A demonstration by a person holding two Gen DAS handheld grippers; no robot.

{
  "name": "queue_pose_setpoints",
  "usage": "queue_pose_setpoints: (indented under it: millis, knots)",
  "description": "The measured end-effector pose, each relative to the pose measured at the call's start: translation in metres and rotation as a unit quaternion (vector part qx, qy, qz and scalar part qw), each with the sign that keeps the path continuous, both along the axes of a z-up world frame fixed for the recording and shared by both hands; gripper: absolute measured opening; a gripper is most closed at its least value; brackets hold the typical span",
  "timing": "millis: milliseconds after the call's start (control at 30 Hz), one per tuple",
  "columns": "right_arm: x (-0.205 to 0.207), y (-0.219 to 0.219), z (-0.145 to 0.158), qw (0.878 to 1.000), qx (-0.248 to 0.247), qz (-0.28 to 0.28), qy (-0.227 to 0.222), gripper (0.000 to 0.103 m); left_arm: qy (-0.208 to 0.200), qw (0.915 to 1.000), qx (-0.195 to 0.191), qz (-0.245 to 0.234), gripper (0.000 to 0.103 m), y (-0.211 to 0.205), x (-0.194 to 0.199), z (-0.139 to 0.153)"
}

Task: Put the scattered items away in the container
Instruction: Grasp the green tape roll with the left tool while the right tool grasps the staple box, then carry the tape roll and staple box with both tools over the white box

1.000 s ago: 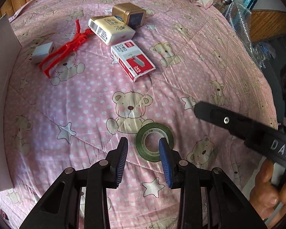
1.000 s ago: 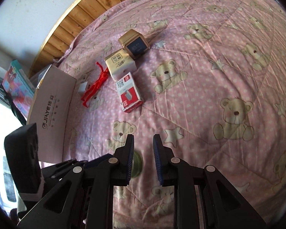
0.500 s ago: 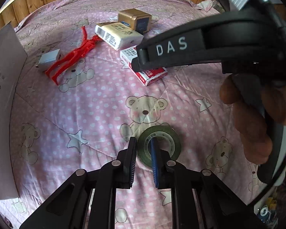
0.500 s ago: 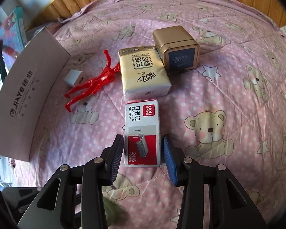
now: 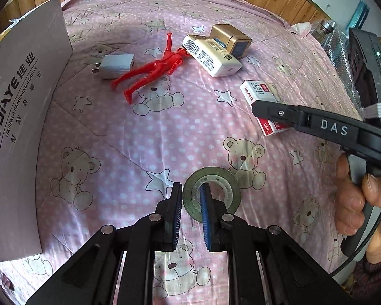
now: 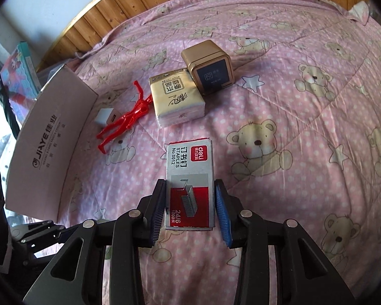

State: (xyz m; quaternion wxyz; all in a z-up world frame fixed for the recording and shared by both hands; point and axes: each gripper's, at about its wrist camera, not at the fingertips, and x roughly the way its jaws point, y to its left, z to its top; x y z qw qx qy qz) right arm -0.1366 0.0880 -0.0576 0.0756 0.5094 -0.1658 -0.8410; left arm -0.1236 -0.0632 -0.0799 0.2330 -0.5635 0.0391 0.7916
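Note:
A green tape roll lies on the pink bear quilt. My left gripper is shut on its near wall, one finger outside the ring and one inside. A red and white staples box lies flat on the quilt. My right gripper is open and straddles the box's near half, pads close to both long sides. From the left wrist view, one of the right gripper's fingers crosses over the staples box. The cardboard container stands at the left.
Further back lie a red plastic figure, a grey charger, a tissue pack and a gold cube box. A person's hand holds the right gripper's handle. A wooden wall rims the bed; clutter sits at the right.
My left gripper closed from wide open onto the tape roll's wall. My right gripper opened wider and moved forward until its fingers flank the staples box.

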Motion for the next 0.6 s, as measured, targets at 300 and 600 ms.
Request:
queue_pose_setpoints:
  millis: [300,600]
  knots:
    - [0.035,-0.016,0.009,1.0,-0.02,-0.002,0.003,0.039,0.025,0.9997,-0.004,-0.002,0.015,-0.004,0.015,0.022]
    - [0.069,-0.027,0.024,1.0,-0.023,-0.002,0.013,0.039,0.049,0.9988,-0.008,0.004,0.015,-0.01,0.035,0.046]
